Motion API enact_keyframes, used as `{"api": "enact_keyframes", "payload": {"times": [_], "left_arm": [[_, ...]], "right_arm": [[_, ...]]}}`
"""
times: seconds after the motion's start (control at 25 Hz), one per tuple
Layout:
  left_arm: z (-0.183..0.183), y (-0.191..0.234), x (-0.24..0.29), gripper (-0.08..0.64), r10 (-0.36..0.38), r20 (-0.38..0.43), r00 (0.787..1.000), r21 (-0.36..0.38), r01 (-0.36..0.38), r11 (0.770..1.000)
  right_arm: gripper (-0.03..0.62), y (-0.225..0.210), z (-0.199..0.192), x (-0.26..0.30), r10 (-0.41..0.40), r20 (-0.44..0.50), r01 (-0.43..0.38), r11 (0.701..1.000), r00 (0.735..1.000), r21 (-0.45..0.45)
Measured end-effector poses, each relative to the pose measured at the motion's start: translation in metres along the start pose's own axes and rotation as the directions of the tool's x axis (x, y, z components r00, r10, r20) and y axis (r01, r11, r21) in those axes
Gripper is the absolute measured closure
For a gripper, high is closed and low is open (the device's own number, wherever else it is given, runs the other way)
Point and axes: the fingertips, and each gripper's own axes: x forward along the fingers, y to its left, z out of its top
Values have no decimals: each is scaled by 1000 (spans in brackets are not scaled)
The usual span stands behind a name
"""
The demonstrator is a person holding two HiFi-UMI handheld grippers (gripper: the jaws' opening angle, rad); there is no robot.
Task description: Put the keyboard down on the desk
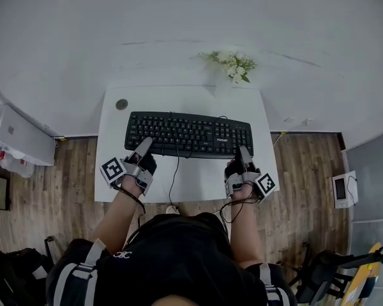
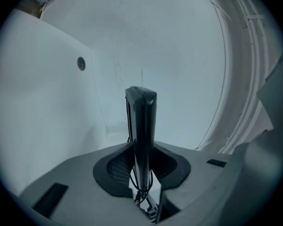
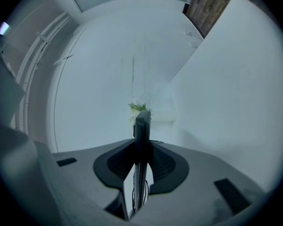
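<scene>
**A:** Head view: what do you count?

**B:** One black keyboard (image 1: 188,134) lies across the middle of the white desk (image 1: 198,183). Whether it touches the top, I can't tell. Two grippers are at its near edge: the left gripper (image 1: 145,143) at 7 o'clock and the right gripper (image 1: 243,151) at 5. One bunch of flowers (image 1: 233,62) is at 1 o'clock, one round cable hole (image 1: 121,104) at 10, and one cable (image 1: 176,171) trails off at 6.

**A:** Left gripper view?

**B:** Both jaws clamp the keyboard's edge, seen end-on. The cable hole sits at 10 o'clock.

**A:** Right gripper view?

**B:** Two jaws are pressed onto the keyboard's edge, with the flowers at 12 o'clock beyond it.
</scene>
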Motion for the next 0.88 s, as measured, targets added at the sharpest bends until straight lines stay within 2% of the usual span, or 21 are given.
{"api": "enact_keyframes", "payload": {"times": [0.2, 0.52, 0.88], "left_arm": [[1, 17, 18, 472, 23, 9, 1000, -8, -23, 1000], [8, 50, 42, 472, 103, 63, 993, -51, -100, 994], [9, 101, 69, 468, 218, 87, 972, -98, -209, 973]], "right_arm": [[522, -13, 12, 18, -27, -5, 27, 1000, 1000, 11], [522, -46, 29, 61, -101, -50, 103, 994, 994, 26], [518, -100, 50, 91, -238, -104, 242, 970, 966, 25]]}}
